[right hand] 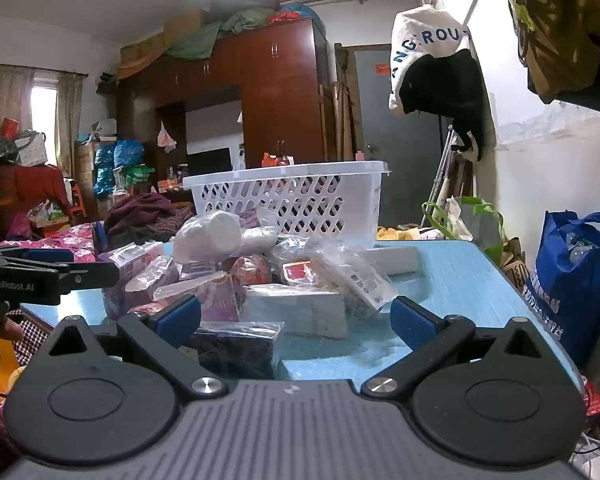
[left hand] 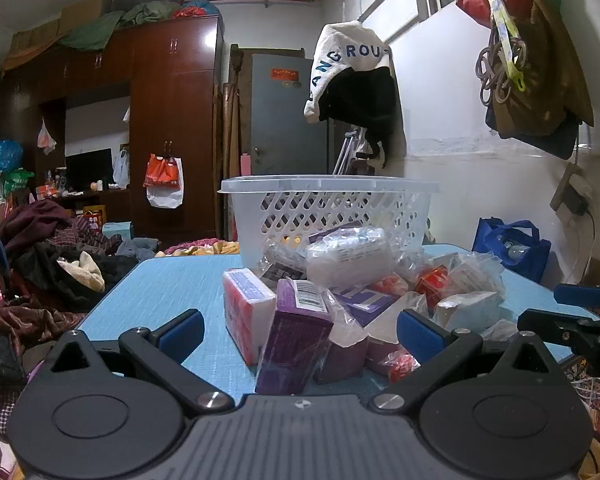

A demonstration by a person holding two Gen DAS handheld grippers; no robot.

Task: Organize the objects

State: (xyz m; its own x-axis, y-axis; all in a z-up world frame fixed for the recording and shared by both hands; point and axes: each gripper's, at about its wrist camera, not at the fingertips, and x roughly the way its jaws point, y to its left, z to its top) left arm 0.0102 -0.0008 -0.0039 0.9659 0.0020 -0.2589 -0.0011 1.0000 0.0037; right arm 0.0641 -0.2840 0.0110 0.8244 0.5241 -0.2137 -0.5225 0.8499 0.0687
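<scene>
1. Left gripper (left hand: 300, 330) stood wide, holding nothing.
2. Right gripper (right hand: 296, 320) stood wide, holding nothing.
3. Packets (left hand: 340, 288) lay heaped on table (left hand: 160, 292), before basket (left hand: 328, 208).

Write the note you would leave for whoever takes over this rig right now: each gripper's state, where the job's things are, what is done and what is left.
Left gripper: open, empty, facing the near edge of the pile.
Right gripper: open, empty, at the pile's other side.
Pile of wrapped packets and boxes: heaped on the blue table, with a purple box nearest the left gripper.
White lattice basket: upright behind the pile; its inside is not visible.
Done: nothing that can be confirmed.
Left: likely move the pile's items into the basket, one at a time.
</scene>
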